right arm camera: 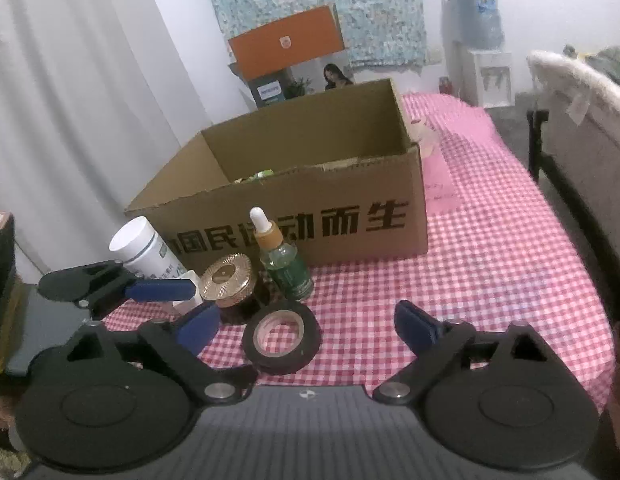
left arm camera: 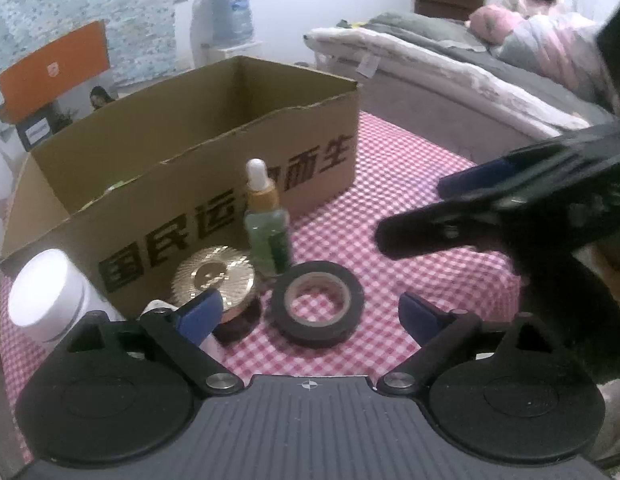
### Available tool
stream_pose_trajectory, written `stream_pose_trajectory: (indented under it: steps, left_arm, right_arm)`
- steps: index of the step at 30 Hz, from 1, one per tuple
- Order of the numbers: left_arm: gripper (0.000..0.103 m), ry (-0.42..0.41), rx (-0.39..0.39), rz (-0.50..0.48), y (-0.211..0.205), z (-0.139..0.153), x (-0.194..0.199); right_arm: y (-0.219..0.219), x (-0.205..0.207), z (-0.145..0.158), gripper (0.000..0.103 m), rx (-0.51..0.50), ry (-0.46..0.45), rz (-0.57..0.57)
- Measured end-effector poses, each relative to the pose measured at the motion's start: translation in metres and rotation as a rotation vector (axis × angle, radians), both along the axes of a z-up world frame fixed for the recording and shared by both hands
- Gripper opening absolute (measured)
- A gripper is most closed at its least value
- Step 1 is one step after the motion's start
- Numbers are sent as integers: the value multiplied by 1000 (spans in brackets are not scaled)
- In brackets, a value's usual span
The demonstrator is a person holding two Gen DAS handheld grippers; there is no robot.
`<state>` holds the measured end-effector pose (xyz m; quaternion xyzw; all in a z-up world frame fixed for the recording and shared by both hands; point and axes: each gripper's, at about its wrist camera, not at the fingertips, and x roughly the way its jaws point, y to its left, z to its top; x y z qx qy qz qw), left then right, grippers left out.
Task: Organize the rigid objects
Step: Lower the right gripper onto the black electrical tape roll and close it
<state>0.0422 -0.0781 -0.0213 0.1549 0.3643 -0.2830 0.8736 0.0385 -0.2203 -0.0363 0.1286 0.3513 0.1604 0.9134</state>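
both grippers' fingers [left arm camera: 199, 312] are spread, holding nothing. left gripper [left arm camera: 310, 314] frames the tape [left arm camera: 318, 304], lower centre, before the box [left arm camera: 213, 184]. approach step; next, close on tape.

Open cardboard box [right arm camera: 293, 216] stands mid-worktop. Along its near wall: white bottle [right arm camera: 143, 250], gold-lidded jar [right arm camera: 229, 280], upright green dropper bottle [right arm camera: 283, 260]. Black tape roll [right arm camera: 283, 336] lies flat, nearest.

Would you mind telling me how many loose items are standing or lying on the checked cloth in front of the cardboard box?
4: white jar leftmost, gold-lidded jar beside it, green dropper bottle against the box, black tape roll nearest. More may be hidden inside.
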Motion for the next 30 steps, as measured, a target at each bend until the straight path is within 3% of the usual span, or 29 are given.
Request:
stream_pose_trajectory:
  steps: [4, 7, 12, 15, 17, 20, 24, 30]
  left_arm:
    - [77, 43, 42, -17, -10, -12, 3]
    - [72, 73, 67, -14, -16, -19, 5]
    - [63, 71, 104, -6, -23, -22, 8]
    - [56, 90, 98, -1, -24, -26, 11]
    - [53, 101, 74, -16, -27, -25, 10]
    - [54, 97, 76, -33, -32, -24, 6]
    - [60, 36, 147, -8, -38, -23, 5]
    - [64, 52, 204, 9, -43, -32, 12]
  right_arm:
    - [0, 11, -11, 82, 34, 35, 14]
    - [6, 20, -22, 68, 44, 78, 25]
    - [14, 28, -33, 58, 57, 117, 52]
    - [16, 33, -38, 46, 51, 136, 61]
    - [15, 35, -41, 33, 50, 149, 66]
    - [12, 35, -43, 31, 49, 157, 69]
    - [9, 34, -42, 31, 44, 151, 64]
    - [12, 42, -46, 31, 46, 156, 89]
